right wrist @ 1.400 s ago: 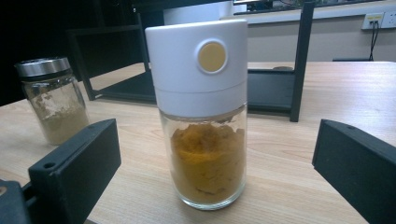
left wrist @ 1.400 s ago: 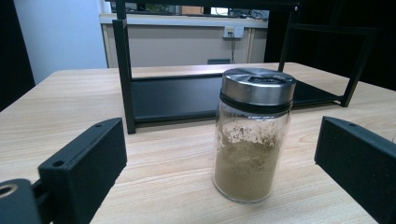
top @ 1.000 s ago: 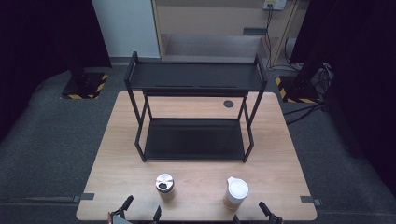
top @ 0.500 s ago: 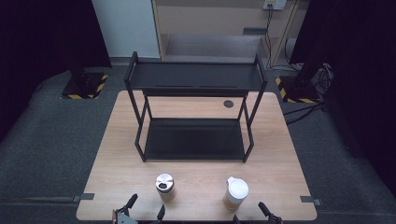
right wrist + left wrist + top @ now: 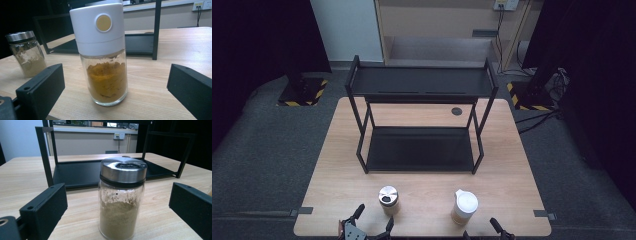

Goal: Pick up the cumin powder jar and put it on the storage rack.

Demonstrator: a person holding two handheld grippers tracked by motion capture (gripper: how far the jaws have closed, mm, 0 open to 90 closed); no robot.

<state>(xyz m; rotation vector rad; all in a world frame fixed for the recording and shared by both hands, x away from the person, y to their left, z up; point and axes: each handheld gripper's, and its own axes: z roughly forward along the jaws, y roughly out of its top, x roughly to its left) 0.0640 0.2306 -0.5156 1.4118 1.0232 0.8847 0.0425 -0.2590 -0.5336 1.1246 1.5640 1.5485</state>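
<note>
Flanking each jar with jaws apart: left gripper at steel-lid jar, right gripper at white-cap jar, both upright near tabletop front edge. Risk: an off-centre close tips either tall, smooth glass jar.

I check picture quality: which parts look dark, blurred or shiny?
High view: surroundings very dark, the table evenly lit. Left gripper view: the steel-lidded jar is sharp, its lid shiny. Right gripper view: the white-capped jar is sharp, the background soft.
</note>
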